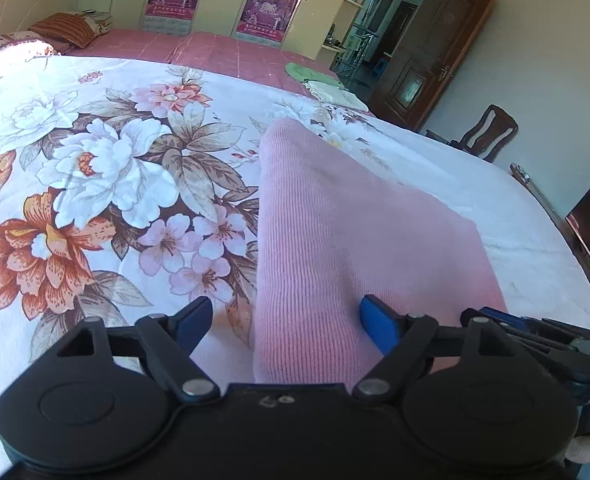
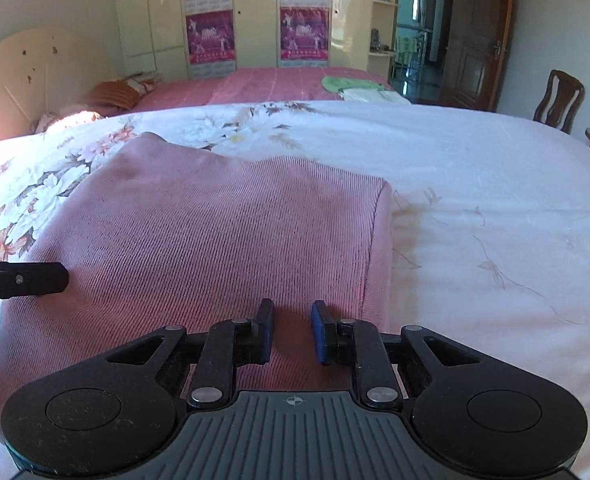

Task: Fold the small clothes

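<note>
pink ribbed garment (image 2: 223, 240), folded, on floral bedsheet (image 1: 95, 168)

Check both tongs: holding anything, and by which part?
Left tongs: open astride the pink garment, holding nothing. Right tongs: narrow gap over the garment's near edge; whether cloth is pinched cannot be told.

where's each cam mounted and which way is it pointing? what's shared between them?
Left wrist: on the left claw, angled down across the floral bedsheet at the pink garment; own jaws wide apart straddling the garment's near left edge, with the right claw's linkage at the lower right edge.
Right wrist: on the right claw, angled down over the garment's right part; own jaws narrowly apart with pink fabric showing between them, left claw's fingertip entering at left.
Shared: garment, bedsheet, green cloth, wardrobe posters, door, chair.
</note>
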A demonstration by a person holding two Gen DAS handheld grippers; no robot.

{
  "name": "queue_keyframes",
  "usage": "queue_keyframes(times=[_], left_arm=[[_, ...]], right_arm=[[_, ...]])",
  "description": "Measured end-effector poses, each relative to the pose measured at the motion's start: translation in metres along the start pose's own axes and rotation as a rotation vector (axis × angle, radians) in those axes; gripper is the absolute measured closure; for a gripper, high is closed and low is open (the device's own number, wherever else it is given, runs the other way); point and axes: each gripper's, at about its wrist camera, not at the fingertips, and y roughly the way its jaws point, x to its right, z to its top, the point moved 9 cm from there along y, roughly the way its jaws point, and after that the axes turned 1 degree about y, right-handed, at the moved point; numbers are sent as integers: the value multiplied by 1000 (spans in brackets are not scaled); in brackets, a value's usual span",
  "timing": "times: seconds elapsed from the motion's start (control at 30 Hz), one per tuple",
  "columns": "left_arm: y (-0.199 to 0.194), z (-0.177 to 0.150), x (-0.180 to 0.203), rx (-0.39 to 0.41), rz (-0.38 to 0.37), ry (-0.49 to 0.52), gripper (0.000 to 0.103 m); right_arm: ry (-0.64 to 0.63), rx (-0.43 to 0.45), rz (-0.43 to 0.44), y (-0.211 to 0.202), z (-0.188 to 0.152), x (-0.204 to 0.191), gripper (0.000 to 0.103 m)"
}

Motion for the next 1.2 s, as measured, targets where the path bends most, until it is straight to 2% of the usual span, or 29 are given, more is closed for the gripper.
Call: queue_keyframes(times=[0.07,0.17,0.33,0.4,0.47,0.53,0.63,0.67,0.77,0.87,0.97,1.03,1.1,1.2], left_arm=[[-9,2,2,2,-10,-8,29],[-29,-3,8,23,-25,27,29],[-31,-38,9,-41,-26,43,29],[-22,-52,11,-79,-10,74,27],[-21,-53,16,-60,15,124,26],[-22,-52,17,-68,23,128,26],[-27,-54,17,-84,27,120,26],[-28,-55,18,-86,30,133,24],[-29,-60,21,-89,47,189,22],[-32,-63,21,-88,52,190,21],[-36,-65,21,-89,57,190,19],[-37,-65,22,-89,56,189,18],[-39,-65,24,-90,50,186,16],[-46,-59,25,-84,48,179,16]], right_arm=[[4,0,0,-8,4,-3,84],[39,35,29,-34,-1,-2,84],[4,17,-23,-56,-31,-2,84],[-2,1,-67,-55,-42,3,84],[4,-22,-83,-49,-55,9,85],[18,-35,-91,-54,-52,7,85],[56,22,-99,-76,-46,5,84],[56,11,-119,-76,-49,6,84],[88,-93,-136,-61,-69,13,84],[158,-71,-128,-75,-67,18,84],[161,-49,-126,-91,-66,19,84],[172,-46,-107,-96,-67,21,76],[171,-32,-95,-97,-65,23,33],[166,-19,-55,-97,-58,26,32]])
